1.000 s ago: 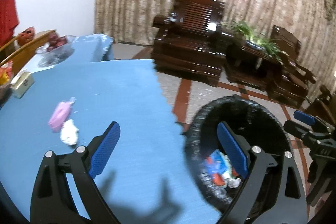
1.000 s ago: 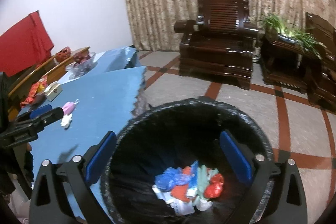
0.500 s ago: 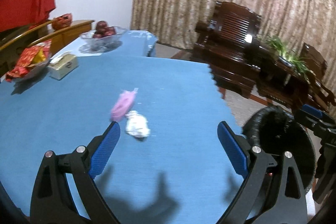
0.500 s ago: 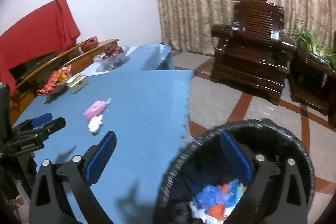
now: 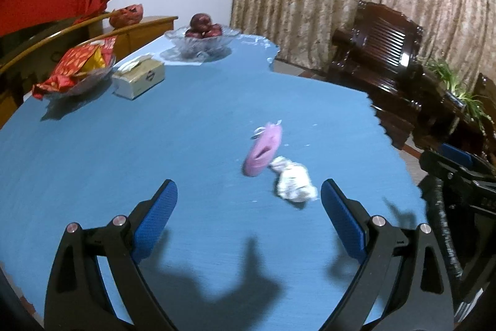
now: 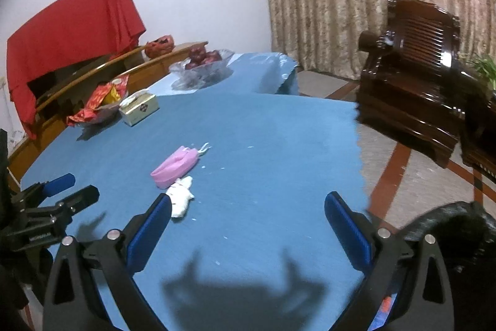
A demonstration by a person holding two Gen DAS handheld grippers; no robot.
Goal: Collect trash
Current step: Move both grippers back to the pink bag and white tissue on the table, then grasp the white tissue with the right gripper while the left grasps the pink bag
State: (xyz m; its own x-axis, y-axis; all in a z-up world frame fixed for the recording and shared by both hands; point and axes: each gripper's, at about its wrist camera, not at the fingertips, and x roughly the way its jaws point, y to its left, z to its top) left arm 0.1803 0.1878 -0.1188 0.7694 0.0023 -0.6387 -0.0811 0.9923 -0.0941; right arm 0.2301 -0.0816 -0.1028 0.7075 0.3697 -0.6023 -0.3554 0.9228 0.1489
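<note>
- Left gripper [image 5: 248, 203], black frame with blue finger pads, hangs over the blue tablecloth [image 5: 124, 151], jaws spread wide and holding nothing.
- Just ahead of it and a touch right lies a crumpled white paper wad [image 5: 293, 182], close to the inner side of its right finger.
- Touching the wad on its far side sits a flattened pink wrapper [image 5: 263, 150], angled away from the gripper.
- Right gripper [image 6: 248, 208] is released too, fingers far apart, empty above the cloth.
- From its camera the white wad [image 6: 180, 197] sits just beyond its left fingertip, the pink wrapper [image 6: 175, 166] further ahead.
- The black-lined trash bin [image 6: 458, 225] sits low to its right, off the table edge.
- Far ahead to the left: a cream tissue box [image 5: 139, 77] and a glass bowl of dark red fruit [image 5: 203, 38].
</note>
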